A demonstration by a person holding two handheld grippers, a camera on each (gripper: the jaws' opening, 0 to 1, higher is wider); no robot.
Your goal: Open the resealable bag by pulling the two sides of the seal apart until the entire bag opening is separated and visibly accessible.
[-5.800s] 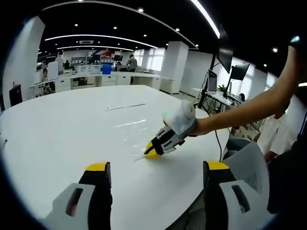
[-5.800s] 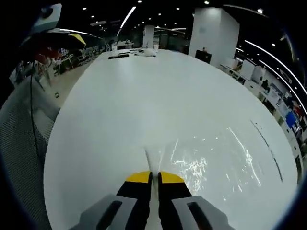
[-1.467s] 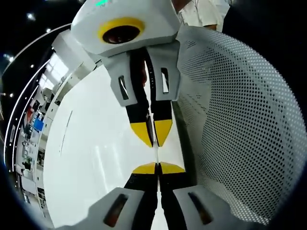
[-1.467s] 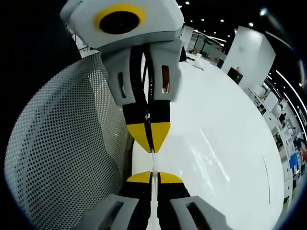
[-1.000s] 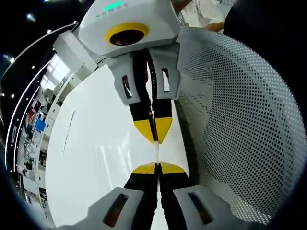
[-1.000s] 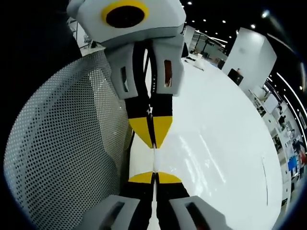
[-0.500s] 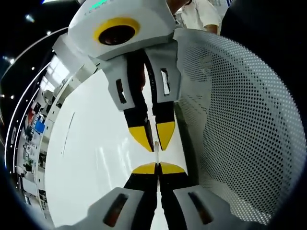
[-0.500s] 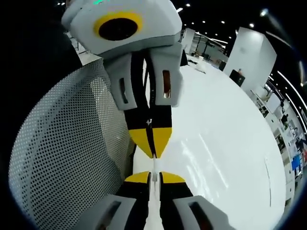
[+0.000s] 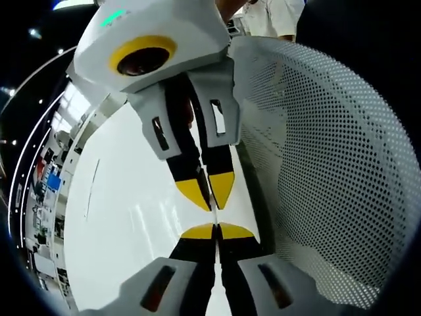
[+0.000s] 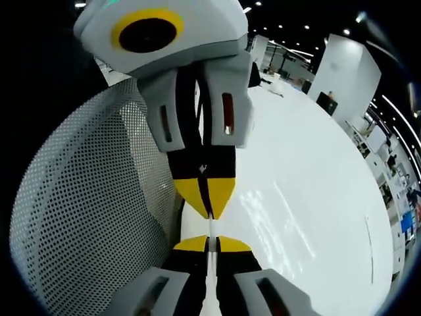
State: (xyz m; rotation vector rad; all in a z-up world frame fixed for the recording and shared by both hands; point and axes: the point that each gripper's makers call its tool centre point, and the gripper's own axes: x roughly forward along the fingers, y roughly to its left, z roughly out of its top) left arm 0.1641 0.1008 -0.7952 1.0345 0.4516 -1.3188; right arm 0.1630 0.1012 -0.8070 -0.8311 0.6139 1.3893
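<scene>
bag (image 9: 215, 218) barely visible between grippers

White glossy table (image 9: 131, 224), thin dark strip (image 9: 91, 189)

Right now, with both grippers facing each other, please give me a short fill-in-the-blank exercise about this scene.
1. Both grippers pinch the thin edge of a clear ____.
2. The left gripper and the right gripper both have ____ tips.
3. The jaws of each gripper are ____ on the bag.
4. Behind the grippers lies a large ____ table, beside a mesh chair.

Missing words: bag; yellow; shut; white
</scene>
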